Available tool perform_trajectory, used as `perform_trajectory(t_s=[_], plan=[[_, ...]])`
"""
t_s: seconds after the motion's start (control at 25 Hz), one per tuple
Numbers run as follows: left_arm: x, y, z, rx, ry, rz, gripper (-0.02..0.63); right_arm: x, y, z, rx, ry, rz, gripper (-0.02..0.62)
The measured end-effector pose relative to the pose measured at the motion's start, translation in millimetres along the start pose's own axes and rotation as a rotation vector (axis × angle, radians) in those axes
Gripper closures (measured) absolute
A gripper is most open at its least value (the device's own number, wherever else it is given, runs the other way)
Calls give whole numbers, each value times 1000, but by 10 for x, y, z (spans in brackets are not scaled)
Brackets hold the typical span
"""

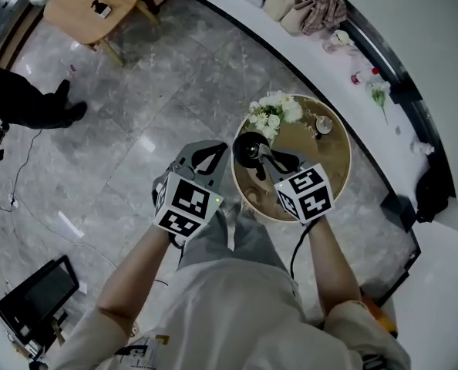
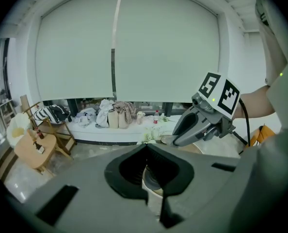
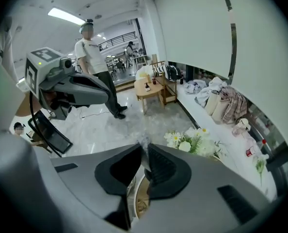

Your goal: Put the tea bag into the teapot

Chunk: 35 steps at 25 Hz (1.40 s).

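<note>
A dark teapot (image 1: pixel 250 149) stands at the left edge of a small round wooden table (image 1: pixel 321 168). My right gripper (image 1: pixel 264 156) hovers just right of the teapot and points steeply down. In the right gripper view its jaws (image 3: pixel 144 147) are pinched on a thin pale tea bag (image 3: pixel 144 141), whose top peeks out at the tips. My left gripper (image 1: pixel 212 153) hangs left of the table, over the floor. In the left gripper view its jaws (image 2: pixel 147 147) meet at the tips with nothing between them.
White flowers (image 1: pixel 274 112) and a small cup (image 1: pixel 322 125) share the round table. A white bench (image 1: pixel 345 75) with bags curves behind it. A low wooden table (image 1: pixel 90 6) stands far left, a person (image 3: pixel 93 57) stands on the grey floor, and a monitor (image 1: pixel 36 295) lies near left.
</note>
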<state>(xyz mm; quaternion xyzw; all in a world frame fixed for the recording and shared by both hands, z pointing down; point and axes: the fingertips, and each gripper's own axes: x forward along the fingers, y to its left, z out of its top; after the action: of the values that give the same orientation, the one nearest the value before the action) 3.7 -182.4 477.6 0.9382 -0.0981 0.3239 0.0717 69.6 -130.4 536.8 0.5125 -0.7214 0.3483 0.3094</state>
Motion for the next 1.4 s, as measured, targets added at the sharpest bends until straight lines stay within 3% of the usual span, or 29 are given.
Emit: perform_trajectory(t_s=[0.76,1.4], plan=[[957,-26,-775,-67,153,-105,598,1173,-365,-922,67,194,37,550],[1429,-42,-1392,-93,231,-151,598,1808,-505,-1403,30,340,20,549]])
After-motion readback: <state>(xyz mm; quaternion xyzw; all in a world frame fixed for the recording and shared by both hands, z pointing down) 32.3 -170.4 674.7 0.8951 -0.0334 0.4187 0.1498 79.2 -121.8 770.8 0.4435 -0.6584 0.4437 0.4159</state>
